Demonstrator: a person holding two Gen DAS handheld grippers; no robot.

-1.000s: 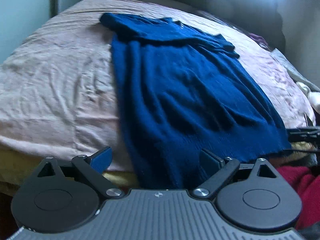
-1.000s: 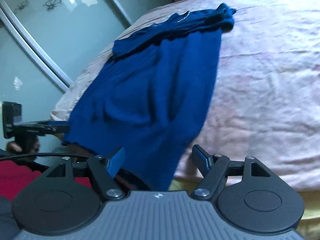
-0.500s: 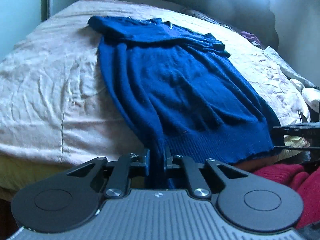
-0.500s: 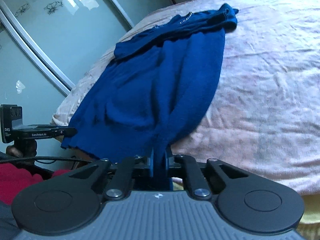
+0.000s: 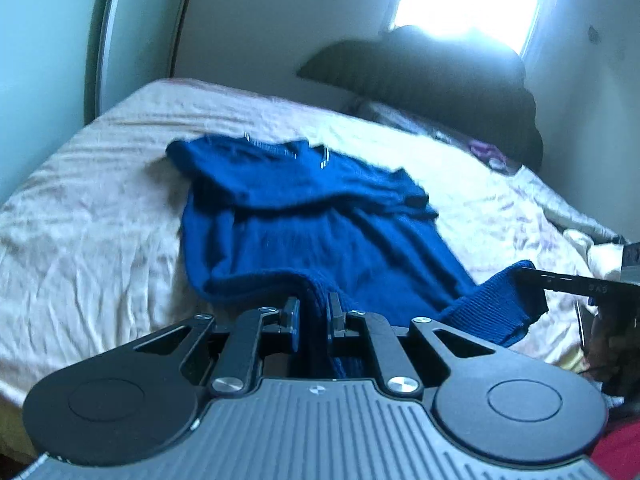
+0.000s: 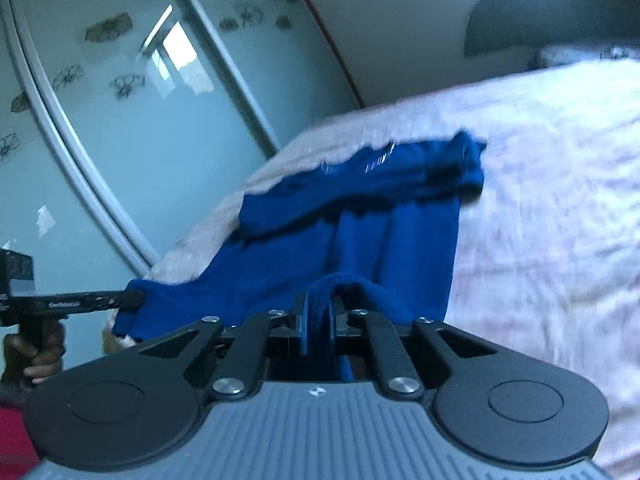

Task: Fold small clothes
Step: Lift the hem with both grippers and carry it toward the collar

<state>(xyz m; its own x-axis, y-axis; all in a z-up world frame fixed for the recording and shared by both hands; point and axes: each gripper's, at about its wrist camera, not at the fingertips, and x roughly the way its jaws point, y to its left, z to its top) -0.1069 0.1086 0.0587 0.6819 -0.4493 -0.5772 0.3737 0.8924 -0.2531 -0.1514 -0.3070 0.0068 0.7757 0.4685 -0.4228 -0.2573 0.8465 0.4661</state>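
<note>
Both hem corners of the sweater (image 5: pixel 320 232) have been pinched and lifted off the bed (image 5: pixel 100 220). The left gripper (image 5: pixel 314 312) and right gripper (image 6: pixel 318 312) are clamped nearly shut on knit. A fold toward the collar ahead seems begun, though blur obscures detail.

Deep blue knit sweater (image 5: pixel 320 232), ribbed at the hem, on a pale pink, creased bedsheet (image 5: pixel 80 220). Black-armed grippers with blue pads and grey ribbed bodies: left gripper (image 5: pixel 314 316), right gripper (image 6: pixel 318 320). Pale teal wardrobe doors (image 6: pixel 140 120) with white frames and dark flower motifs; dark pillow (image 5: pixel 440 80); red cloth (image 5: pixel 620 452) at lower corner.
</note>
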